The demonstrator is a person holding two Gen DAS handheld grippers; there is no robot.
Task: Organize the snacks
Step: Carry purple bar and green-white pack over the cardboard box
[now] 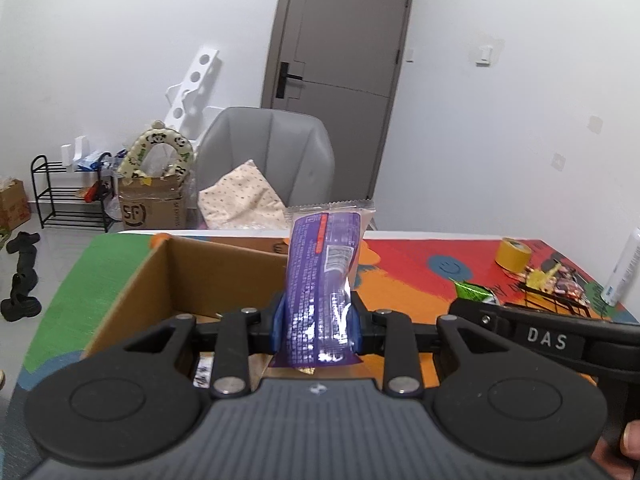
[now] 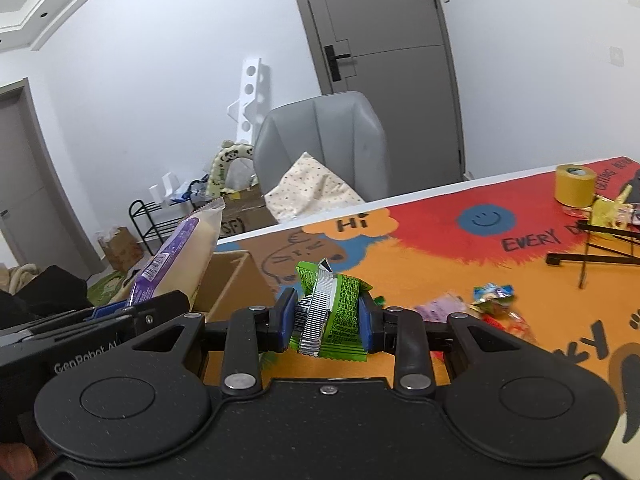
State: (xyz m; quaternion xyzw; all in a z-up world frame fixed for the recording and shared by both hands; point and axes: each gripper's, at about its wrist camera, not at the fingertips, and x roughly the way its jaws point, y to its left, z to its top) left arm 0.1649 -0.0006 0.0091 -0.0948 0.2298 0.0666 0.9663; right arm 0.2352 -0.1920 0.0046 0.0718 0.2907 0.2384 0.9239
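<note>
My left gripper [image 1: 318, 320] is shut on a purple snack packet [image 1: 322, 276], held upright over the right edge of an open cardboard box [image 1: 160, 280]. The packet also shows in the right wrist view [image 2: 176, 260], at the left, with the box [image 2: 236, 280] behind it. My right gripper [image 2: 328, 316] is shut on a green and silver snack packet [image 2: 340, 308], held above the colourful table mat [image 2: 440, 248]. That green packet [image 1: 474, 292] shows in the left wrist view at the right. Several loose snacks [image 2: 492, 304] lie on the mat to the right.
A yellow tape roll [image 2: 574, 186] and a black wire rack [image 2: 592, 248] with snacks stand at the far right. A white bottle [image 1: 624, 268] is at the table's right edge. A grey chair [image 1: 268, 160] with a cushion stands behind the table.
</note>
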